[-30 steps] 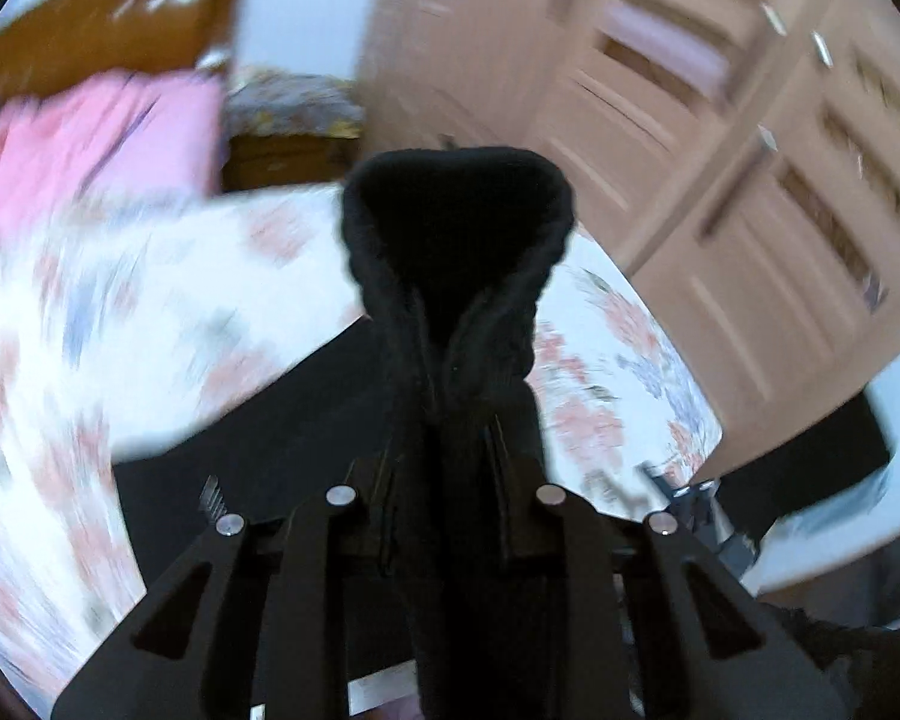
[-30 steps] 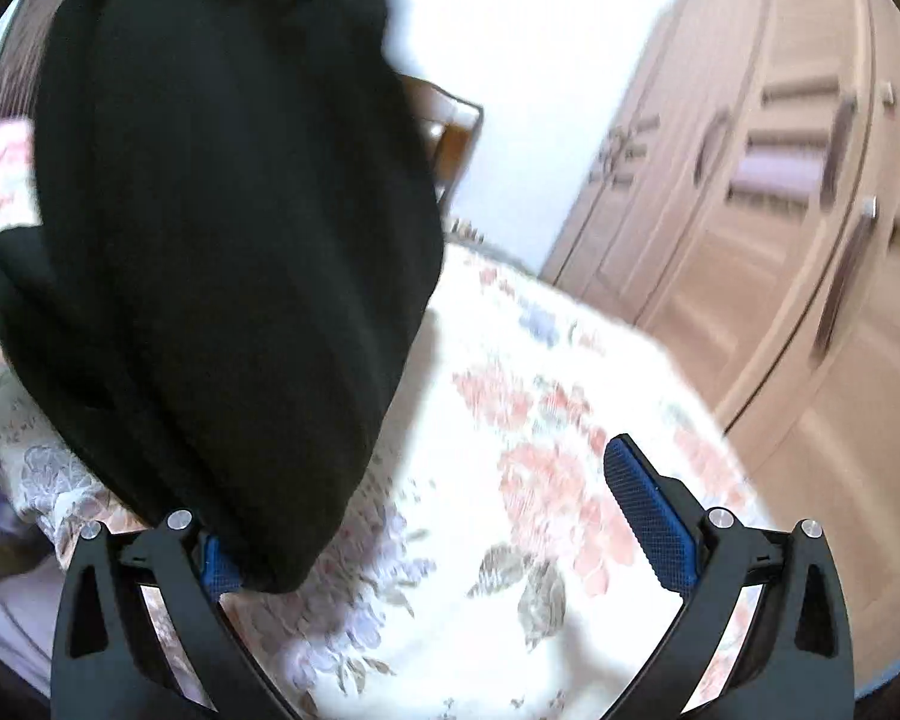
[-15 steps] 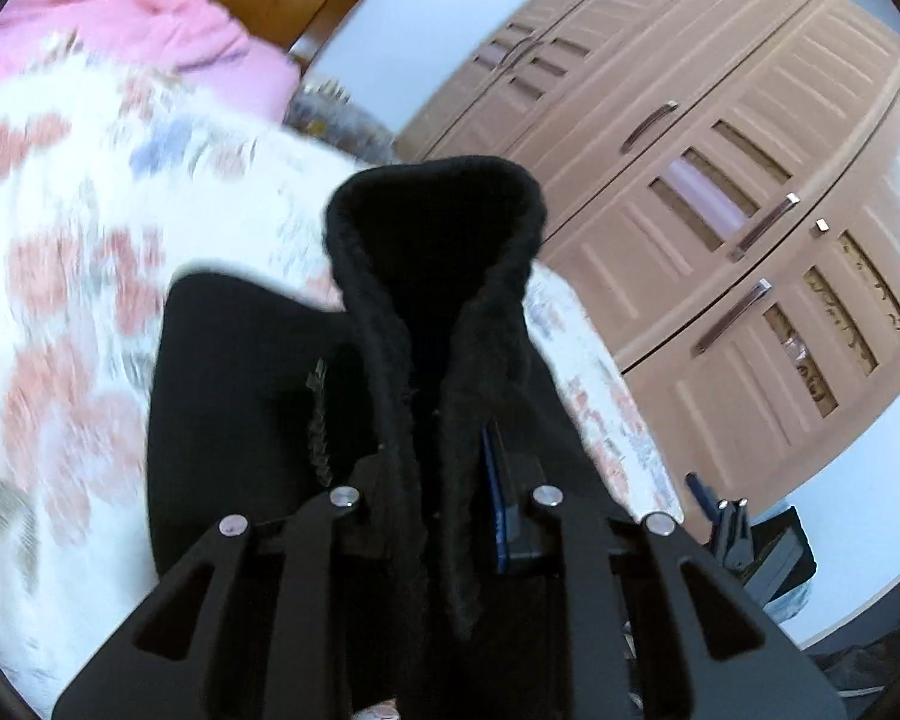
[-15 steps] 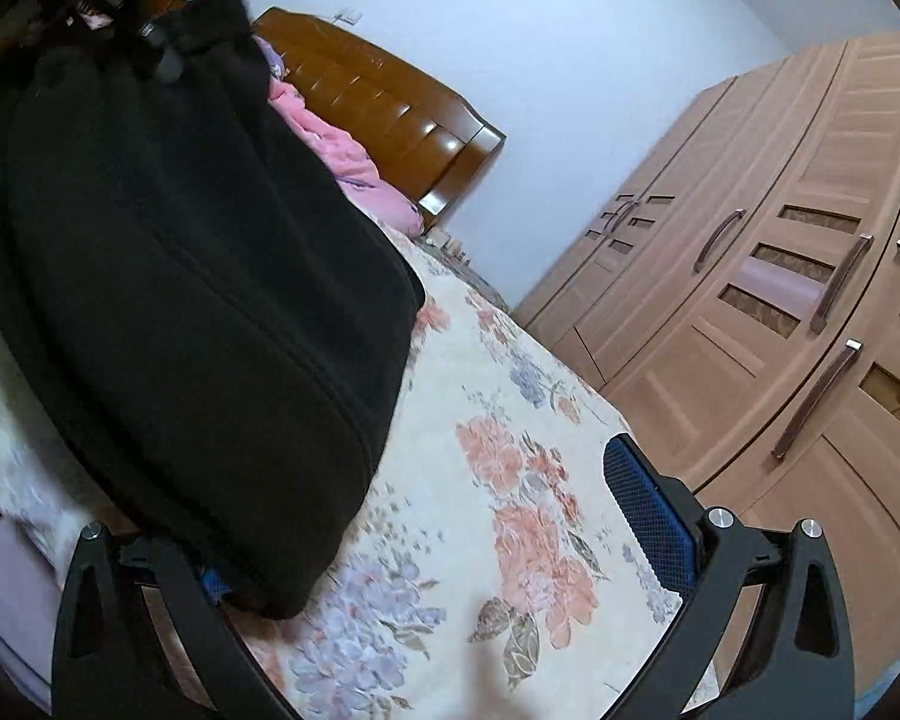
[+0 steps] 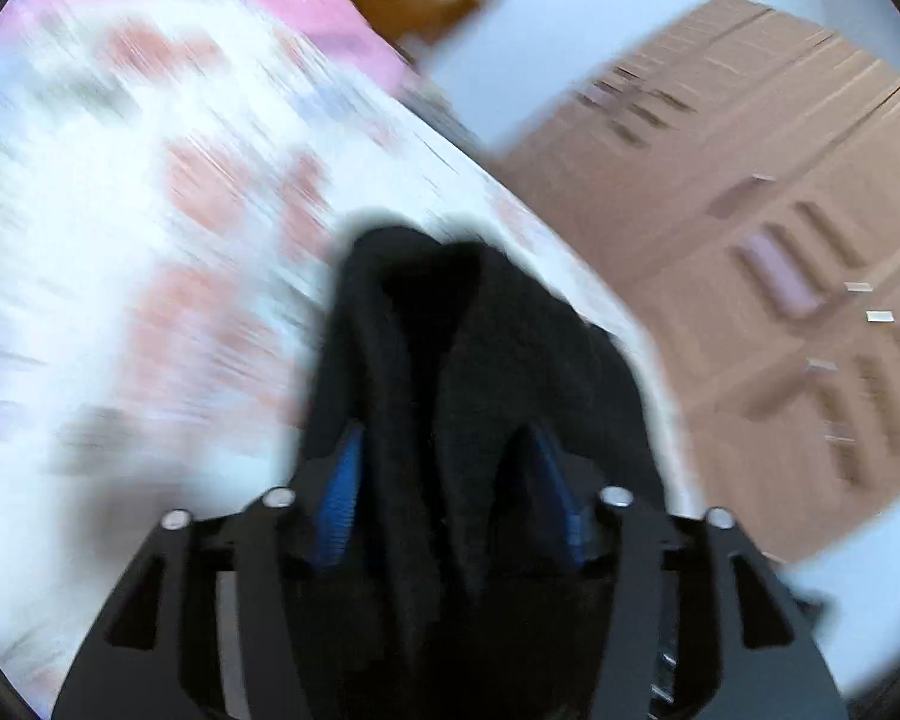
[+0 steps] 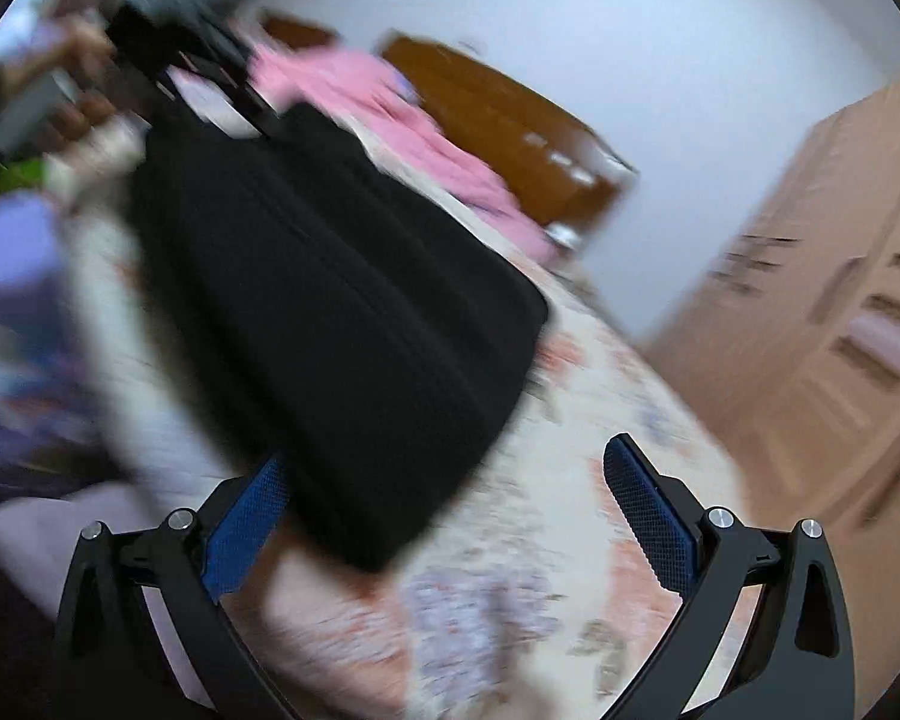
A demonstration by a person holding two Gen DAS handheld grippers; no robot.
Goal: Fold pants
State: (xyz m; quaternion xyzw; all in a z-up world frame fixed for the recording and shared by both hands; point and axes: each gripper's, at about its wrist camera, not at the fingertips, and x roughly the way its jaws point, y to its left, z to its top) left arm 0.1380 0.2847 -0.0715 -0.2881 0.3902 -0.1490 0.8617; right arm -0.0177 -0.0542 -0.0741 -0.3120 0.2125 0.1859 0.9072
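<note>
The black pants (image 6: 342, 312) hang folded from the upper left down onto the floral bedspread (image 6: 570, 480). In the left wrist view a bunched black edge of the pants (image 5: 450, 324) stands between the blue pads (image 5: 342, 498) of my left gripper (image 5: 447, 498). Its jaws are opening, and both pad faces show beside the cloth. My right gripper (image 6: 450, 516) is open wide just above the bed, with the pants' lower fold lying in front of its left finger. A hand (image 6: 72, 114) holds the left gripper at the pants' top edge. Both views are blurred.
A pink blanket (image 6: 390, 120) and a brown wooden headboard (image 6: 510, 138) lie at the far end of the bed. A tall wooden wardrobe (image 6: 840, 300) runs along the right side, also in the left wrist view (image 5: 780, 240). The bed's near edge is at the lower left.
My left gripper has come down toward the bed and its jaws have parted from the bunched cloth. The pants have sunk lower over the bedspread. The right gripper stays open and shifted a little.
</note>
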